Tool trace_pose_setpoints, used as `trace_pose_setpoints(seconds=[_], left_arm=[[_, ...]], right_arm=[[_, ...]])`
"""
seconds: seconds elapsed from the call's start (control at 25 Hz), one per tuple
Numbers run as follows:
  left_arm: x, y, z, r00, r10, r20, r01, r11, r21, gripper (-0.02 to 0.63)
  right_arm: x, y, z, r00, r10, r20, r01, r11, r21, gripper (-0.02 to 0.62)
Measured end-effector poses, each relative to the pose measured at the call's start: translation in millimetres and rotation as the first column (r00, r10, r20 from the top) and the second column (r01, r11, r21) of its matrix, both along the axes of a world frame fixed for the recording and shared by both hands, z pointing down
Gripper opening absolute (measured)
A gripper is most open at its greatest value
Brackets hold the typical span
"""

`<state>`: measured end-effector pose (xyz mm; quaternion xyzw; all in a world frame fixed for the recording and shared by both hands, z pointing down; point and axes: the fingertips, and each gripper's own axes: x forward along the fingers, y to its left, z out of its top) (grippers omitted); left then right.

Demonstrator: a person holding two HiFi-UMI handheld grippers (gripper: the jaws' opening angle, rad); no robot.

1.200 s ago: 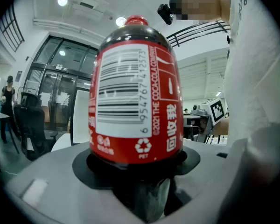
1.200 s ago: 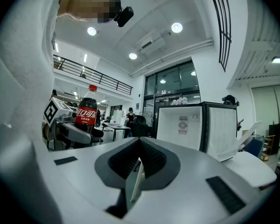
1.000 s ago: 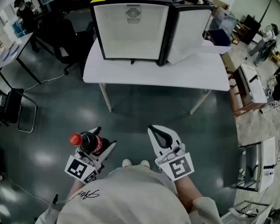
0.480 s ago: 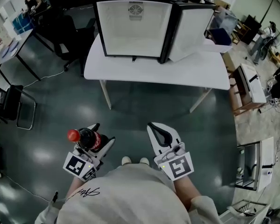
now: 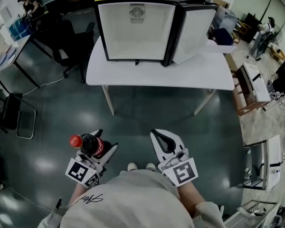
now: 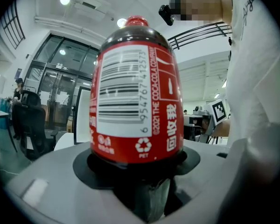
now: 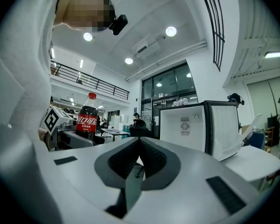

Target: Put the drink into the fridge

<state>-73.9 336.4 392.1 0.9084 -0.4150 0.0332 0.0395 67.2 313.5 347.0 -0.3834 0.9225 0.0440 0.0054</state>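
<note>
A cola bottle with a red cap and red label stands upright in my left gripper, which is shut on its lower body; the label fills the left gripper view above the left gripper. My right gripper is shut with nothing in it, held beside the left one over the floor. In the right gripper view the right gripper points toward the fridge, with the bottle off to its left. The small fridge stands on a white table, its door swung open to the right and its white inside bare.
Dark shiny floor lies between me and the table. A black office chair and a desk stand at the left, another chair nearer. Shelves and boxes line the right side. A person sits far back left.
The head view has drifted slightly. Both grippers keep their places, the left one still holding the bottle.
</note>
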Motion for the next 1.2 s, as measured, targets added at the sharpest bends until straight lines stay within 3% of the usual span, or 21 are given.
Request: trace_pose_setpoints(seconds=[0.44,0.72,0.88,1.2], left_arm=[[-21.8,4.2,11.8,0.998,0.061,0.003,-0.061,0.998,-0.035,0.301],[-10.6,-5.3,24.2,0.994,0.105,0.021,-0.104,0.993,-0.048,0.301],[-10.0,-17.8,23.0,0.995,0.095,0.015,-0.094,0.994,-0.048,0.301],[-10.1,-53.8,11.4,0.999,0.051,0.001,-0.051,0.998,-0.026,0.301]], right_arm=[[-28.6,14.3,28.9,0.999,0.015,-0.035,-0.019,0.994,-0.104,0.012],[-28.5,-3.8,31.7,0.998,0.034,0.048,-0.027,0.991,-0.134,0.012],[-29.4,-16.1,35.1,0.997,0.036,0.064,-0.025,0.987,-0.160,0.012],[-35.5,-46.4,30.8,1.000,-0.020,0.017,0.022,0.993,-0.118,0.012]])
